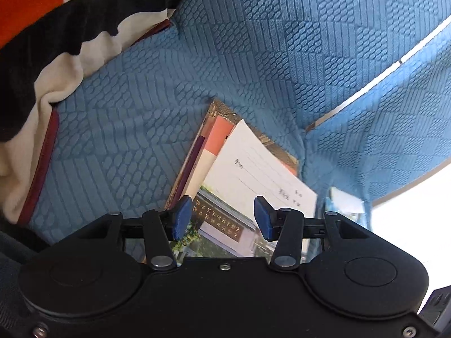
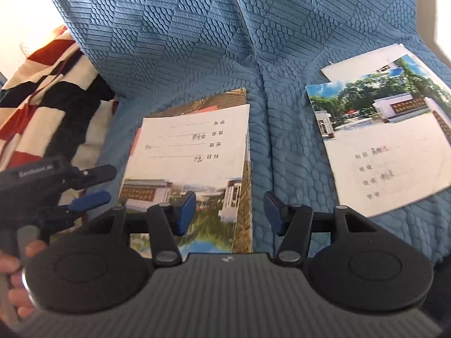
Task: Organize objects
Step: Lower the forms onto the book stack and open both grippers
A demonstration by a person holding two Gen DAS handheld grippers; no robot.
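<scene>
A: Item one, the left gripper (image 1: 222,217). We log its fingers (image 1: 181,217) as spread, holding nothing, poised over the near edge of the stacked notebooks (image 1: 248,169).

B: Item two, the right gripper (image 2: 229,214). Fingers (image 2: 187,212) spread too, empty, above the right edge of that same stack (image 2: 191,152), which lies on the left seat of the blue-covered sofa (image 2: 197,42), close to the seam between the cushions.

A: Item three, a second pair of notebooks (image 2: 386,138) on the right seat, well apart from the stack, one white sheet (image 2: 363,59) showing beneath toward the backrest.

B: Item four, the striped blanket (image 2: 50,104), bunched at the sofa's left end, just beside the stack.

A: Step in hand, as we judge it: gathering the books into one pile. Nothing is lifted yet.

B: Next move, in our reading, calls for one pair of fingers to slide under a thin cover edge; the soft quilted cover may give and make that awkward.

A: Room: open seat between the two groups, so we have a clear carrying path. The backrest closes the far side; the blanket crowds the left.
</scene>
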